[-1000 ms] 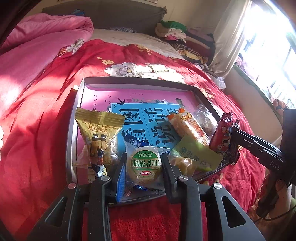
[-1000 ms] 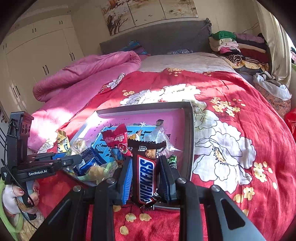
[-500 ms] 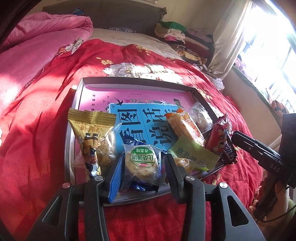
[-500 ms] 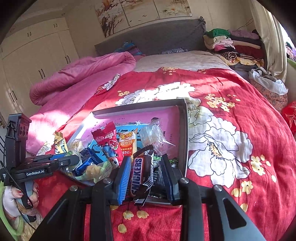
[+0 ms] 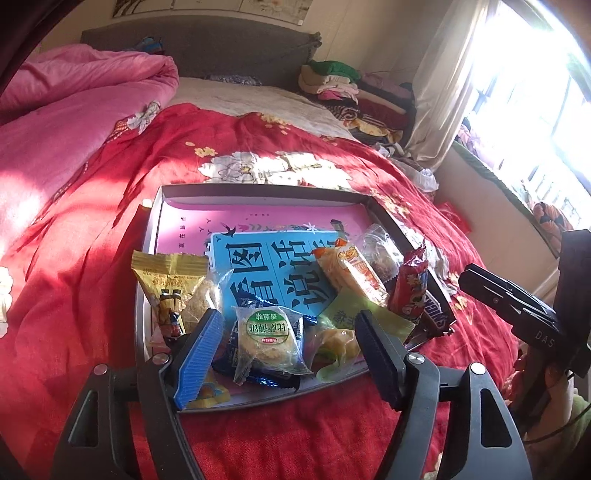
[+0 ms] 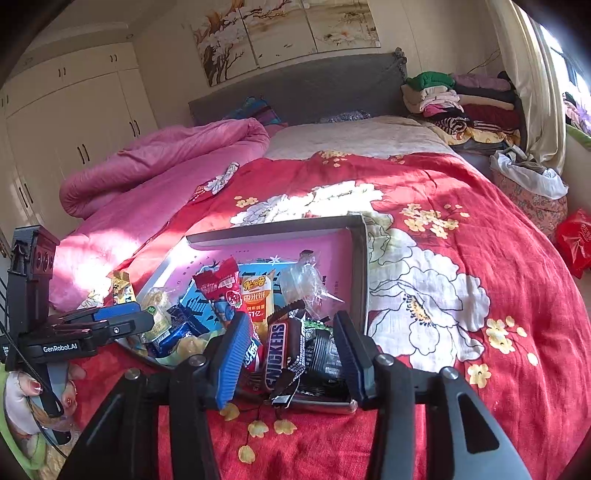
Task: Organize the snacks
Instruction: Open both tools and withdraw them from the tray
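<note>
Snacks (image 5: 266, 341) in the tray (image 5: 258, 190) look light, crinkly and slippery (take the pastry's body); left gripper (image 5: 291, 350) and right gripper (image 6: 288, 354) are opening, clamping nothing.

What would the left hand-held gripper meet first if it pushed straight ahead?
Probably the clear-wrapped round biscuit with a green label, lying between its opening jaws in the grey tray; depth is uncertain.

We are looking across a bed (image 6: 461, 229) spread with a red floral cover (image 5: 258, 155), a pink quilt (image 6: 166, 155) lying bunched along one side below a grey headboard (image 6: 303, 88). Sunlight is pouring through a curtained window (image 5: 546, 110), while folded clothes (image 6: 458, 99) are sitting stacked by the headboard. Cream wardrobes (image 6: 74, 118) and flower paintings (image 6: 284, 29) are lining the walls.
</note>
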Tool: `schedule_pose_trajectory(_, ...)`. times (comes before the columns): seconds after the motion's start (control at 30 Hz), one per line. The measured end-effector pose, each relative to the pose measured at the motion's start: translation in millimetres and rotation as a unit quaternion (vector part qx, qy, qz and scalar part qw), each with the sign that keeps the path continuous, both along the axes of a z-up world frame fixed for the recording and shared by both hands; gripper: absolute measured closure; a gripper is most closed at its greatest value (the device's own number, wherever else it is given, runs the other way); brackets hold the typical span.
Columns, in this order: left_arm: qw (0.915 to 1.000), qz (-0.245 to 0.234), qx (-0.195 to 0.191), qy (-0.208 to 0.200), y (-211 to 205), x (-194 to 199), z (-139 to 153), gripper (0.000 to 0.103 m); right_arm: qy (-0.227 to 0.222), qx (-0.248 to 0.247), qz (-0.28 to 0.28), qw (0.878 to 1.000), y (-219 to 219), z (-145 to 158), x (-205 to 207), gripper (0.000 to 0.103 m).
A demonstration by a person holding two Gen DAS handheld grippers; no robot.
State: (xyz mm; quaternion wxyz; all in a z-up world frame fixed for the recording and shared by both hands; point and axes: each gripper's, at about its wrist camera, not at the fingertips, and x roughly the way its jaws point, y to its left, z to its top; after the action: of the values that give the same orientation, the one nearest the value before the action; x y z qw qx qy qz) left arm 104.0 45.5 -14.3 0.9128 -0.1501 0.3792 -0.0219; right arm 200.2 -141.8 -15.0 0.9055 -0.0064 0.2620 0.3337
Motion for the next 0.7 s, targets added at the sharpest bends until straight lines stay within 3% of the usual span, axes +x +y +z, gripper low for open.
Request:
schedule_pose_trajectory(0.17, 0.9998, -0.001, 0.003, -0.017, -1.9, -6.9, 11.6, 0.025, -0.036, 0.013, -0.008, 0.999, -6.5, 13.5, -15.2, 0.035)
schedule_pose_trajectory(0.33, 0.9999, 0.008, 0.006, -0.003, -9.3, -18.1, 16.5, 0.024, -0.049, 0.012, -0.002, 0.999, -6.6, 21.7, -31.7, 0.028)
schedule_pose_trajectory(0.47, 0.9988, 0.037, 0.021, 0.025, -16.6, -39.8, 19.5, 0.024, -0.030, 0.000, 0.010, 0.999, -2.8, 22.2, -50.1, 0.013)
schedule_pose_trajectory(0.6, 0.9970, 0.050, 0.021, 0.055, -24.4, -63.2, 20.4, 0.024, 0.013, -0.024, 0.007, 1.000, 1.7, 10.6, -69.6, 0.010)
schedule_pose_trajectory(0.7, 0.9953, 0.058, 0.022, 0.074, -30.4, -78.1, 16.8, 0.024, 0.047, -0.029, -0.002, 0.998, 0.2, -0.6, -81.8, 0.001)
